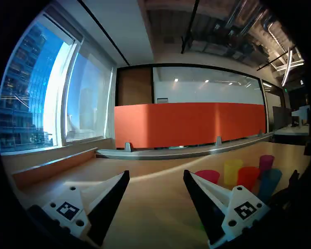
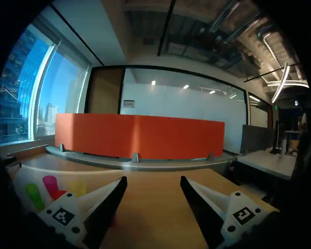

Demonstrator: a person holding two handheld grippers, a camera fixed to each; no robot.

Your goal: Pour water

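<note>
Window (image 1: 35, 95): at your far left in the left gripper view, with sunlit towers beyond the glass.
Table (image 1: 155, 216): pale wood that runs under both of your tools.
Left gripper (image 1: 156, 173): your two fingers stand wide apart above bare tabletop, with nothing between them.
Orange panel (image 1: 188, 124): upright along the table's far edge, set in a metal rail.
Cups, left gripper view: a tight cluster stands on the table to the right of your right-hand finger. The pink cup (image 1: 207, 175) is nearest that finger, then come the yellow cup (image 1: 232, 171) and the orange cup (image 1: 248, 176). The magenta cup (image 1: 266, 162) is behind them and the blue cup (image 1: 269, 182) is at the front right. All are upright, and you cannot tell what they hold.
Cups, right gripper view: the cluster sits at your lower left. The green cup (image 2: 34, 195) is outermost, with the magenta cup and yellow cup beside it, partly behind your left-hand finger.
Right gripper (image 2: 153, 179): your fingers are spread apart and grip nothing, with the table between them.
Neighbouring desk (image 2: 267, 162): to your right, apart from the table.
</note>
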